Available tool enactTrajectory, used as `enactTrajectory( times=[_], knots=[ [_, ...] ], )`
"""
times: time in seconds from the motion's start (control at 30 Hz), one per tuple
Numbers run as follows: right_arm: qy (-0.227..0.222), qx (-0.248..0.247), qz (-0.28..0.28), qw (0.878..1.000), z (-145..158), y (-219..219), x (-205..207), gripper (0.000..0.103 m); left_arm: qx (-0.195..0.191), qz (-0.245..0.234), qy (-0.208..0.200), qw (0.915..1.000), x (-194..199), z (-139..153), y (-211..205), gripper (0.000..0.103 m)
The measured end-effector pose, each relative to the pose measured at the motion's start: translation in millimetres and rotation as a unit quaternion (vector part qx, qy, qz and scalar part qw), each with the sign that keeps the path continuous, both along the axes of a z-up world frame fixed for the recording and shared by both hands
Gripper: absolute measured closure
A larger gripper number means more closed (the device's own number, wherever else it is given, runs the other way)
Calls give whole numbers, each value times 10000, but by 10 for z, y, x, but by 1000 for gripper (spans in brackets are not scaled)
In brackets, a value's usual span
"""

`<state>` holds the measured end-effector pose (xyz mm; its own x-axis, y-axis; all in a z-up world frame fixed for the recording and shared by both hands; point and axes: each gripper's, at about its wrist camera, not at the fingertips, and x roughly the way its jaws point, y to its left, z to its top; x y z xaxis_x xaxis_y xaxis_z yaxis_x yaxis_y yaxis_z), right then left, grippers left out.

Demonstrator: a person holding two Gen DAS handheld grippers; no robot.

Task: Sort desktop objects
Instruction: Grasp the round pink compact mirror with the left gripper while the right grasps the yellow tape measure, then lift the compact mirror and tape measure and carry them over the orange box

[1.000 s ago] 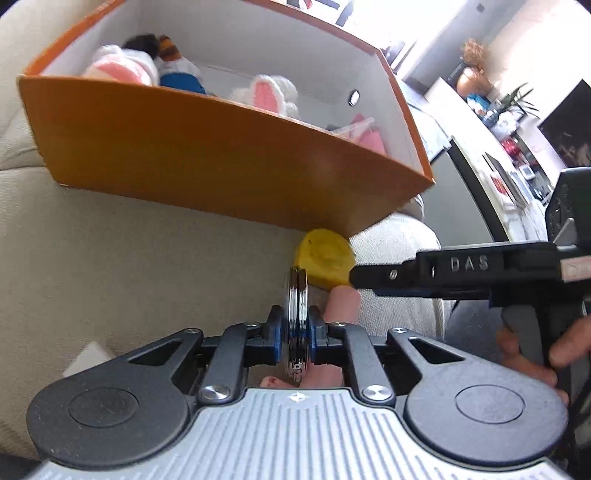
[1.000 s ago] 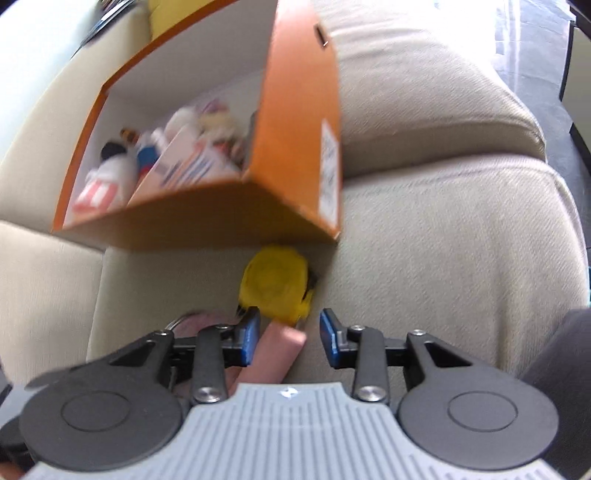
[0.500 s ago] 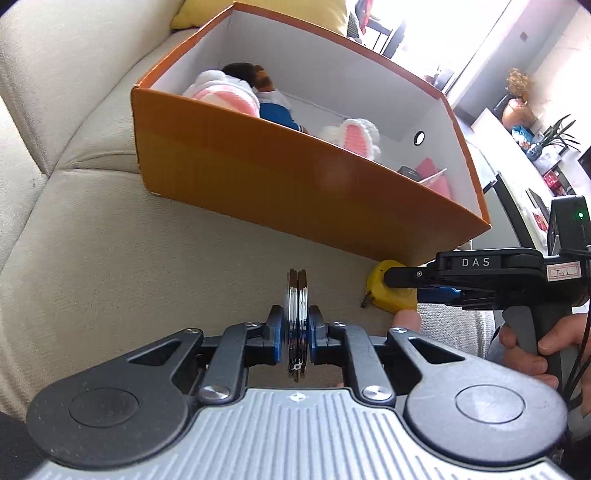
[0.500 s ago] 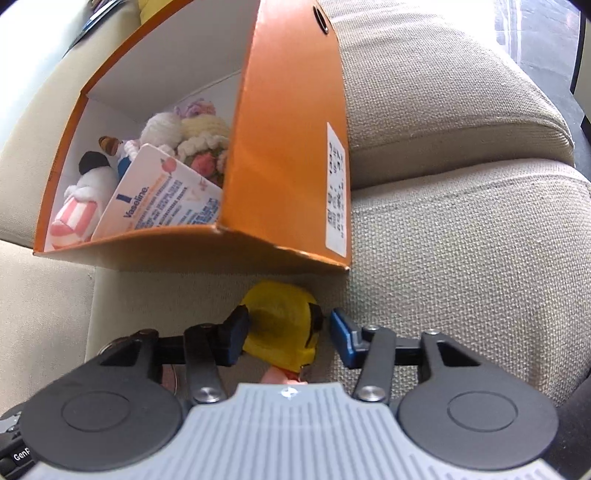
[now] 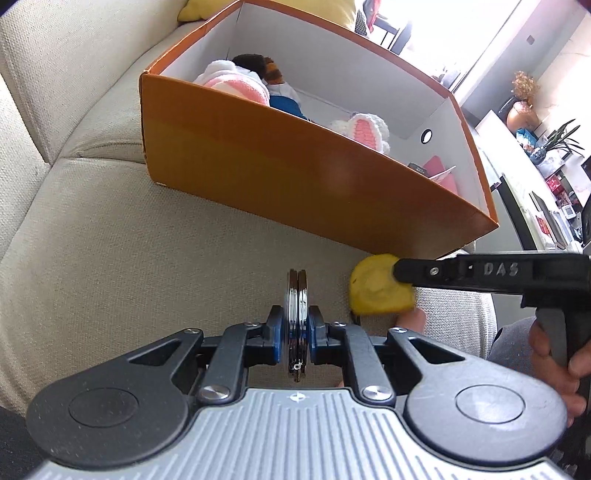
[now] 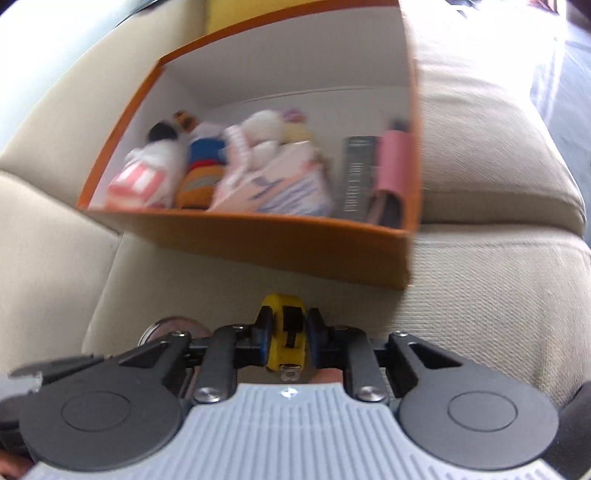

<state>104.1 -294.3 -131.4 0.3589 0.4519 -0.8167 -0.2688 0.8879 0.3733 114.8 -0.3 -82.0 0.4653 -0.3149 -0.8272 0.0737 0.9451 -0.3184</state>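
- Orange box [image 5: 295,177] sat on the sofa cushion [image 5: 110,258] at 12 o'clock of both tools, already holding plush toys [image 6: 147,173].
- Tape measure [image 6: 286,338]: looked hard, dense, smooth-shelled; flat sides seemed the right hold. Right gripper [image 6: 286,341] had just closed, clamped on those sides.
- Metal discs [image 5: 297,321]: stiff, thin, probably slippery. Left gripper [image 5: 296,341] pinched them on edge, nearly together.

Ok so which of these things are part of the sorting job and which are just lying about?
Job:
- yellow tape measure, in right claw
- metal discs, in left claw
- orange box

Lying about:
- sofa cushion
- yellow pillow
- potted plant
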Motion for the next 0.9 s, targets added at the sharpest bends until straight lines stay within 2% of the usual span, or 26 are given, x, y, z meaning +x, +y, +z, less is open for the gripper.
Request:
enactTrajectory(
  times=[0.2,0.4,0.73,0.9],
  knots=[
    [-240,-317,485,9980,-43,394,39,83,-43,16,21,10000,-5,-14,14,88],
    [-199,-555,533,9968,-116,408,33,78,-38,1,21,10000,4,-30,5,88],
    [-209,-452,523,9974,-62,396,0,82,-70,31,34,10000,51,-59,-1,88],
    [-299,-391,416,9979,59,266,-53,83,-133,74,27,9999,32,-63,19,88]
  ],
)
